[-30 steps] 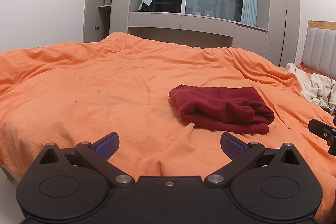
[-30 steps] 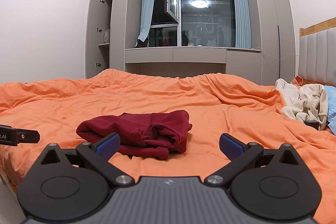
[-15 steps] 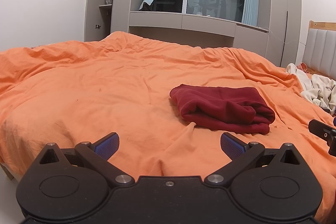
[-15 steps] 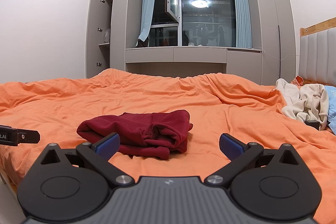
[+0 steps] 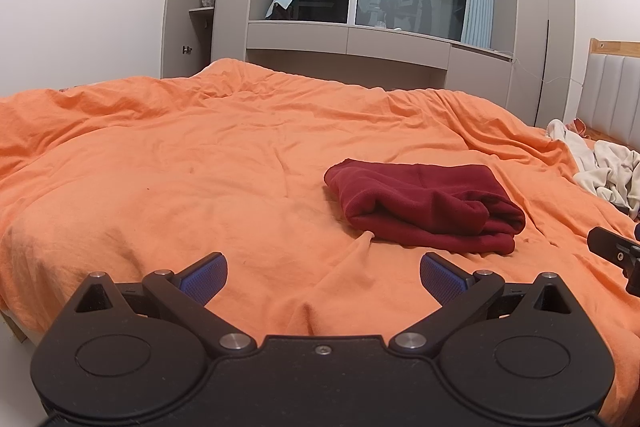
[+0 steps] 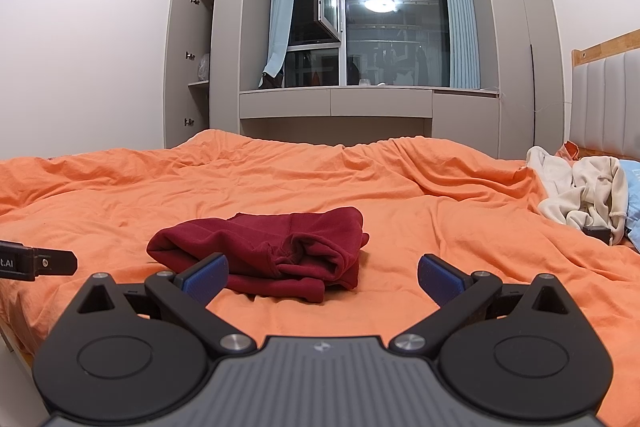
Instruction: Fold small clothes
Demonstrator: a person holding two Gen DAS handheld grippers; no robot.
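Left wrist view: maroon garment folded on orange duvet, beyond left gripper and right gripper, both released, empty. Fold looks done; next, fetch cream clothes right of garment.

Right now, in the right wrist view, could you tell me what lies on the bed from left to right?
Tip of the left gripper → folded dark red garment → pile of cream clothes → light blue item at the right edge, all on the orange duvet.
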